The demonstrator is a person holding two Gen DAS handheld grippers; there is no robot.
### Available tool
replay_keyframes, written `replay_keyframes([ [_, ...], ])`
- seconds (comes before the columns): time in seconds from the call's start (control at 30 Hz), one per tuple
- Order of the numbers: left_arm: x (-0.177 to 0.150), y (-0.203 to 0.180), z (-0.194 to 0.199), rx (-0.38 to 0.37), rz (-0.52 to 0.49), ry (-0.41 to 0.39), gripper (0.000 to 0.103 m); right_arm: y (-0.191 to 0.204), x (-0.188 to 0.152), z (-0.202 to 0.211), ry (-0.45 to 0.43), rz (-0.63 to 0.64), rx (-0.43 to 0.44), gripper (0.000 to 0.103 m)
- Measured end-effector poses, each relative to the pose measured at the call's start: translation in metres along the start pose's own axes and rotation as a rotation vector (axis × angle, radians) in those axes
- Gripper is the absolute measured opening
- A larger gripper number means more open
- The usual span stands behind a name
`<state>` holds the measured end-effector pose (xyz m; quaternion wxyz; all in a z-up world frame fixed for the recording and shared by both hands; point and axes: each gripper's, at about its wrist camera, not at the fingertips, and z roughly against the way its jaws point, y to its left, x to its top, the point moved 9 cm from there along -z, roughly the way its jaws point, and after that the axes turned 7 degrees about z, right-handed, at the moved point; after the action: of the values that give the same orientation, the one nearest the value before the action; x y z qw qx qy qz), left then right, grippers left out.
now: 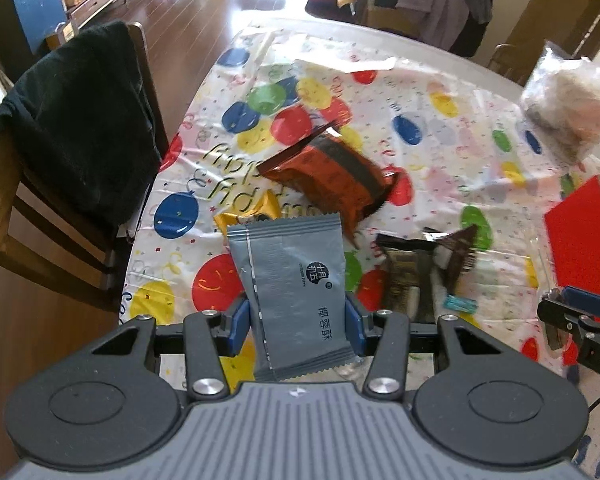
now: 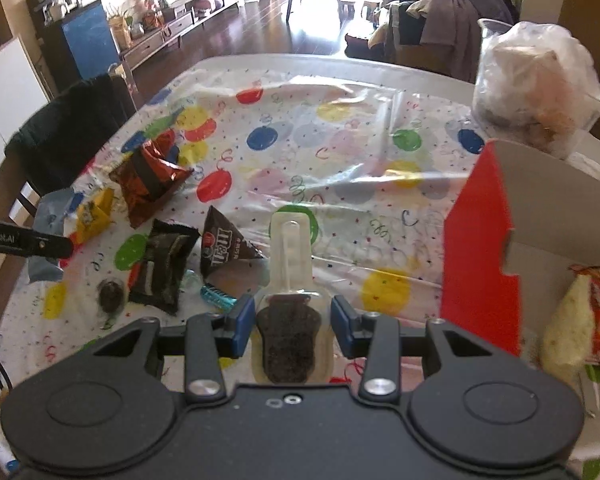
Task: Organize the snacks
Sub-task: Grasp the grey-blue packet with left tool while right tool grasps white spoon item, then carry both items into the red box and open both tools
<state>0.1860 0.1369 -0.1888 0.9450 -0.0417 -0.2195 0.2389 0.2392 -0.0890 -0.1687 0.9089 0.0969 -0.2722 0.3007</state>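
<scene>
My left gripper point(image 1: 298, 320) is shut on a grey snack packet point(image 1: 294, 288) and holds it upright above the table's left part. My right gripper point(image 2: 293, 322) is shut on a clear plastic pack with a dark cookie point(image 2: 290, 340), low over the table beside the red box point(image 2: 484, 248). On the balloon tablecloth point(image 2: 340, 152) lie an orange-brown packet point(image 1: 332, 176), a yellow packet point(image 1: 248, 212), a dark packet point(image 2: 164, 268), a brown M&M's pouch point(image 2: 224, 248) and a small teal candy point(image 2: 218, 296). The box holds an orange-red snack bag point(image 2: 596, 312).
A clear bag of buns point(image 2: 536, 84) stands at the far right behind the box. A chair draped with dark cloth point(image 1: 80, 120) stands at the table's left edge. A small dark cookie pack point(image 2: 110, 298) lies near the front left.
</scene>
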Motion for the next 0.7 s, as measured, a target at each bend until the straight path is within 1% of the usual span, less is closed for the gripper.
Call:
replay_keyframes([
  [0.13, -0.003, -0.016, 0.020, -0.024, -0.028, -0.014, 0.047, -0.007, 0.002, 0.025, -0.031, -0.025, 0.007, 0.040],
  [0.27, -0.006, -0.041, 0.040, -0.053, -0.066, -0.038, 0.047, -0.017, 0.003, 0.052, -0.068, -0.042, 0.007, 0.040],
  [0.47, -0.011, -0.093, 0.066, -0.106, -0.132, -0.068, 0.047, -0.040, 0.001, 0.088, -0.120, -0.063, 0.008, 0.040],
  [0.7, -0.018, -0.163, 0.085, -0.162, -0.217, -0.100, 0.047, -0.082, -0.008, 0.119, -0.162, -0.083, -0.026, 0.040],
])
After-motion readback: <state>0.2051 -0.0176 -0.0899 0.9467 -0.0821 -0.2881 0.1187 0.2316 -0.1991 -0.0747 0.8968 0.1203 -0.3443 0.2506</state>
